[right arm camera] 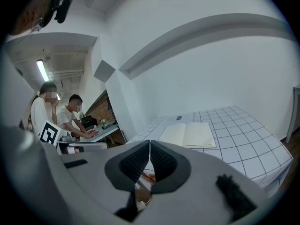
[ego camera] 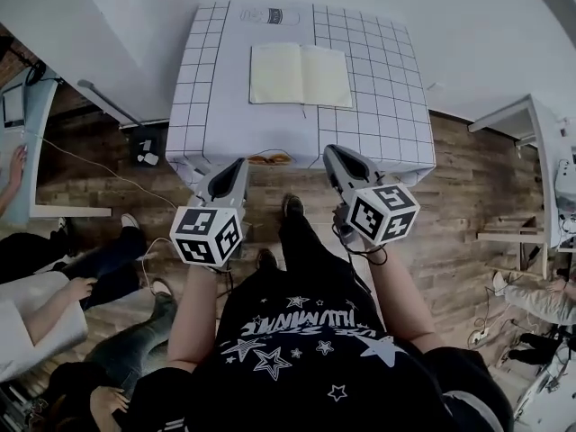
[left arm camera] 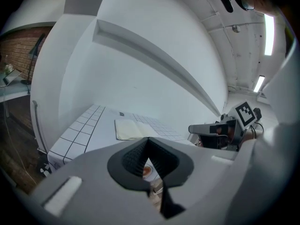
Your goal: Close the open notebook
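An open notebook [ego camera: 300, 75] with cream pages lies flat on the middle of a table covered in a white gridded cloth [ego camera: 378, 106]. Both grippers hover short of the table's near edge, apart from the notebook. My left gripper [ego camera: 240, 163] is shut and empty, and so is my right gripper [ego camera: 332, 152]. In the left gripper view the notebook [left arm camera: 133, 128] lies ahead beyond the closed left gripper [left arm camera: 148, 140], with the right gripper [left arm camera: 208, 128] to its side. The right gripper view shows the notebook [right arm camera: 190, 135] past the closed right gripper [right arm camera: 149, 142].
A small orange object [ego camera: 270, 159] sits under the table's near edge. People sit at a desk [ego camera: 31, 142] on the left, with legs stretched over the wooden floor. A white shelf unit [ego camera: 535, 142] stands at the right. A white wall rises behind the table.
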`<state>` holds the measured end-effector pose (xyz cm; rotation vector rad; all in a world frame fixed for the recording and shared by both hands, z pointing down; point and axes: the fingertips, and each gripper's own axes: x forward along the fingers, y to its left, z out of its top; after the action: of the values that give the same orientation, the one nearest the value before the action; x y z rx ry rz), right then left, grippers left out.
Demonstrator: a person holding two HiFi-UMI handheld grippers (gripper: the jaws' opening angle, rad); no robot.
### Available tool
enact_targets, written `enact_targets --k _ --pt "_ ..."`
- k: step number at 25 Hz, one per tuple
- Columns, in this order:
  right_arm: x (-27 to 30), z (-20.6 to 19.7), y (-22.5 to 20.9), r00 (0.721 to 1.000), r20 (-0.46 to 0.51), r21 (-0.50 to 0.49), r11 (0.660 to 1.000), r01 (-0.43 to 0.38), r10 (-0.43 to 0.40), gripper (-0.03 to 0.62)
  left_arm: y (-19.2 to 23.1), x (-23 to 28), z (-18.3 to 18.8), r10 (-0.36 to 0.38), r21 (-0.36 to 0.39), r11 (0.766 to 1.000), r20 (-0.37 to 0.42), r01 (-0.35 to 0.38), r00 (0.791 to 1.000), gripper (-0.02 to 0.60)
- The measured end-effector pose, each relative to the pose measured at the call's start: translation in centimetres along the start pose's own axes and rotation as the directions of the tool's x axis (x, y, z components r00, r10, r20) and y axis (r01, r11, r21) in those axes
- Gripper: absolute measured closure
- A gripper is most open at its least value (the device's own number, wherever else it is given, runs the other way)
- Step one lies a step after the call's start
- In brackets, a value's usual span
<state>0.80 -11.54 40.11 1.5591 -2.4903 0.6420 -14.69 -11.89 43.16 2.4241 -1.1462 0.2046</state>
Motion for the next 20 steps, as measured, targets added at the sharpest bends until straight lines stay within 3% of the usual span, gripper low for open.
enact_targets --k 11,20 --pt "10.4 2.2 -1.8 0.981 -0.092 -0.044 0.984 -0.174 0.169 0.578 5.4 3.7 3.6 0.149 -0.014 0.989 -0.004 -0.149 0.989 0.572" --pt "16.5 2.7 -2.3 0.934 -0.186 -0.04 0.947 -0.318 0.305 0.577 8.1 7.1 4.8 0.258 -0.05 0.965 -0.025 -0.259 0.966 0.572"
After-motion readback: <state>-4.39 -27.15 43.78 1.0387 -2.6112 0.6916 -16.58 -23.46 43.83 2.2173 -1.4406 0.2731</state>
